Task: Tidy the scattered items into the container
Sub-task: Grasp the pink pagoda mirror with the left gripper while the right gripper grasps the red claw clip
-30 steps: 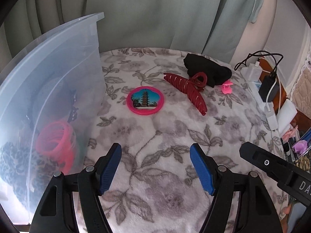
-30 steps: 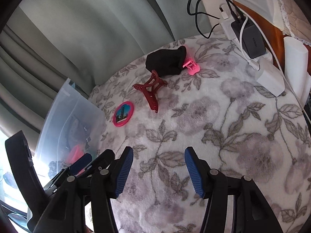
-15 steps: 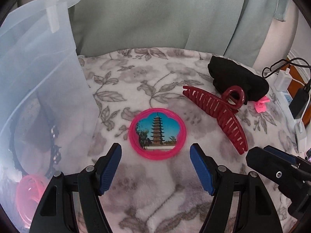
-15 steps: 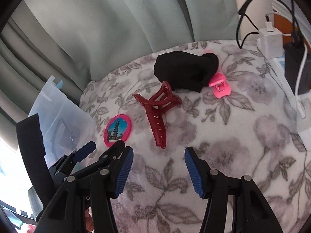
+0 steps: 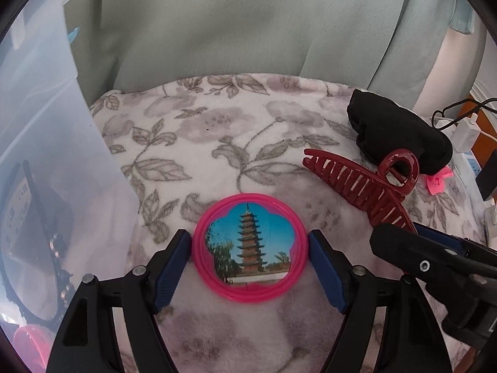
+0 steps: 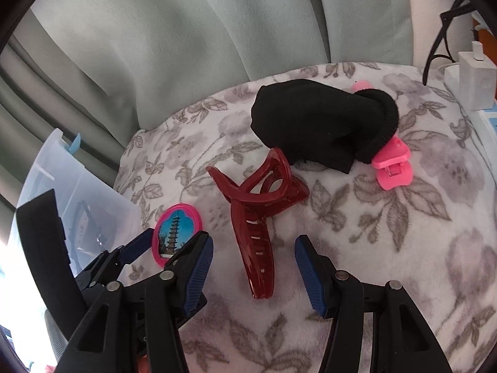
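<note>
A round pink mirror [image 5: 250, 248] with a pagoda picture lies flat on the floral blanket. My left gripper [image 5: 248, 239] is open and straddles it, a blue pad close beside the rim on each side. To the right lie a dark red claw clip [image 5: 357, 186], a black sock [image 5: 397, 136] and a small pink clip [image 5: 438, 180]. My right gripper [image 6: 253, 242] is open, with the lower end of the red claw clip [image 6: 257, 217] between its fingers. The mirror [image 6: 177, 233] and the left gripper [image 6: 136, 248] show at its left. The clear plastic container [image 5: 46, 155] stands at the left.
The container [image 6: 62, 192] holds a pink ring, a dark headband and other small things. White chargers and cables [image 6: 475, 77] sit at the blanket's right edge. A grey-green curtain [image 5: 248, 31] hangs close behind. The black sock [image 6: 320, 127] partly covers the pink clip [image 6: 391, 164].
Both grippers have moved forward and down over the blanket. The left one has come around the mirror, the right one around the red clip's end. Neither has changed its opening.
</note>
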Available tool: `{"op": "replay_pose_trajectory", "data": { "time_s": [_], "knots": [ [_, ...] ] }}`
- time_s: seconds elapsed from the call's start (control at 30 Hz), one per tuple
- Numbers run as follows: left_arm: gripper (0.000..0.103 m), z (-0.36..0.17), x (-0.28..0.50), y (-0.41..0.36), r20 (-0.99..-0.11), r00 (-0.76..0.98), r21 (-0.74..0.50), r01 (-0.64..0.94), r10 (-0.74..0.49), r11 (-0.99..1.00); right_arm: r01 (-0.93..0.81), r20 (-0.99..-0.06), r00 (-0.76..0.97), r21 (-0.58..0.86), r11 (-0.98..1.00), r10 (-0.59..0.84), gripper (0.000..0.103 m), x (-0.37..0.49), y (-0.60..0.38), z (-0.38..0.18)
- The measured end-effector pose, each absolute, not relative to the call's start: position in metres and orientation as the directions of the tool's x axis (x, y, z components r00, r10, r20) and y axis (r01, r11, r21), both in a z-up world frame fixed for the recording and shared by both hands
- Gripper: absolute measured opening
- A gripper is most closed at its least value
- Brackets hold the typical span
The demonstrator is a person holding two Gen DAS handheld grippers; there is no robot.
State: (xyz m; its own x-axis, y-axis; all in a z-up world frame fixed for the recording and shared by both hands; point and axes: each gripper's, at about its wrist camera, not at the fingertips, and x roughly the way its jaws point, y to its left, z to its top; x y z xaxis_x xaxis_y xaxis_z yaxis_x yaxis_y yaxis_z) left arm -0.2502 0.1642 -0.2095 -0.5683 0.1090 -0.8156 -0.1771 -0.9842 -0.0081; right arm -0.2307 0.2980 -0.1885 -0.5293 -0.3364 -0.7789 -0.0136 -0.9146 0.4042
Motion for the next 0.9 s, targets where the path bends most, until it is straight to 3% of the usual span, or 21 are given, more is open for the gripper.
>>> {"op": "replay_pose_trajectory", "data": {
  "time_s": [0.23,0.3,0.37,0.9],
  "knots": [
    [0.080,-0.211,-0.251,0.162,-0.804,-0.582,-0.019,-0.174,0.118,-0.985,-0.021,-0.783,-0.527,0.403,-0.915,-0.332,0.039,-0.236,0.300,-0.193],
    [0.078,-0.211,-0.252,0.161,-0.804,-0.582,-0.024,-0.171,0.121,-0.985,-0.023,-0.777,-0.519,0.429,-0.903,-0.356,0.025,-0.234,0.303,-0.194],
    [0.074,-0.211,-0.250,0.159,-0.803,-0.583,-0.030,-0.167,0.123,-0.985,-0.031,-0.775,-0.516,0.444,-0.896,-0.366,0.025,-0.230,0.305,-0.195],
    [0.074,-0.207,-0.196,0.156,-0.850,-0.508,-0.062,-0.168,0.141,-0.984,-0.097,-0.758,-0.505,0.524,-0.846,-0.412,0.022,-0.156,0.318,-0.187]
  ]
}}
